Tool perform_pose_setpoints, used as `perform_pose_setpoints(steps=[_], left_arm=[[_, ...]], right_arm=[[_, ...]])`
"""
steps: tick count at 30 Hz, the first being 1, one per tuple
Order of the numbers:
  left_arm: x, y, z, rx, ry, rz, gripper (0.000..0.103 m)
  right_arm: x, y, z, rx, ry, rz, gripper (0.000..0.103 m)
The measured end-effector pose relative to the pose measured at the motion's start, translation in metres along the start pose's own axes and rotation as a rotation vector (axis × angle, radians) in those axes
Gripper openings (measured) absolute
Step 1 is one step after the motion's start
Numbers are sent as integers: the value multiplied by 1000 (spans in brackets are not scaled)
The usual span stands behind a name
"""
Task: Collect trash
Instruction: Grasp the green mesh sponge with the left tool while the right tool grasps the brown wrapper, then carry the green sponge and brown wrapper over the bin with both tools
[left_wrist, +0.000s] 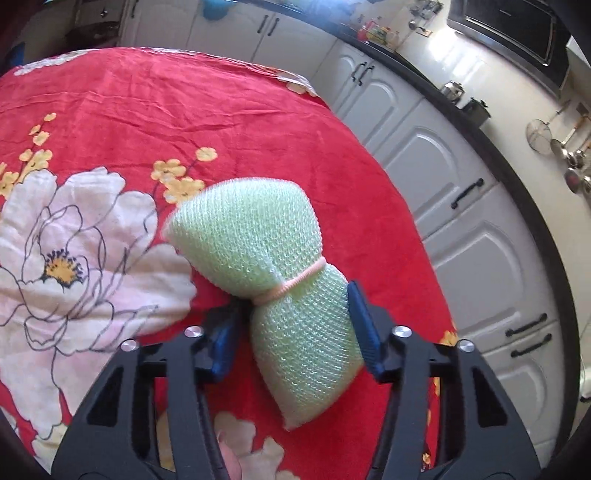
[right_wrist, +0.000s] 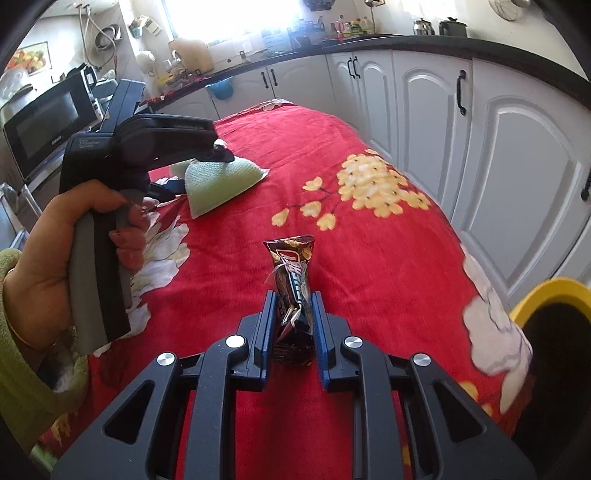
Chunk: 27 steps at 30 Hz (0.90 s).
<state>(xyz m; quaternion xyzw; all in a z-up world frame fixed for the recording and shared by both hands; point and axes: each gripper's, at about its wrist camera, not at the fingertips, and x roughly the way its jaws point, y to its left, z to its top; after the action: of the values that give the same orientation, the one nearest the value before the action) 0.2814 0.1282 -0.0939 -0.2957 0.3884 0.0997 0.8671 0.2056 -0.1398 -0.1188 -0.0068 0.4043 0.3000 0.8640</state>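
A pale green mesh scrubbing sponge (left_wrist: 266, 240), cinched at the waist by a pink band, sits between the blue pads of my left gripper (left_wrist: 291, 299), which is shut on its near half. In the right wrist view the same sponge (right_wrist: 221, 181) hangs tilted just over the red cloth, with the left gripper (right_wrist: 207, 155) above it in a person's hand (right_wrist: 55, 251). My right gripper (right_wrist: 293, 295) is shut on a brown snack wrapper (right_wrist: 291, 273), which stands up between the pads. A yellow-rimmed bin (right_wrist: 546, 295) shows at the right edge.
A red floral cloth (right_wrist: 369, 258) covers the table. White cabinets (right_wrist: 517, 166) under a dark counter run along the right and far sides. A microwave (right_wrist: 48, 125) stands at the left.
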Motion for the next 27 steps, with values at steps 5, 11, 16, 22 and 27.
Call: perform_pose_setpoints(steps=[5, 11, 16, 22, 27], left_arm=[[-10, -3, -11, 37, -6, -34, 36], [-26, -3, -30, 70, 2, -77, 34], [-40, -9, -46, 122, -1, -99, 34], [-62, -35, -74, 235, -10, -149, 34], [-77, -77, -104, 363, -3, -225, 34]], right_arm=[[-13, -8, -6, 24, -6, 0, 18], [-29, -20, -12, 62, -23, -6, 18], [-47, -29, -17, 83, -46, -12, 18], [-79, -50, -22, 121, -105, -50, 18], [-105, -81, -32, 170, -146, -112, 18]])
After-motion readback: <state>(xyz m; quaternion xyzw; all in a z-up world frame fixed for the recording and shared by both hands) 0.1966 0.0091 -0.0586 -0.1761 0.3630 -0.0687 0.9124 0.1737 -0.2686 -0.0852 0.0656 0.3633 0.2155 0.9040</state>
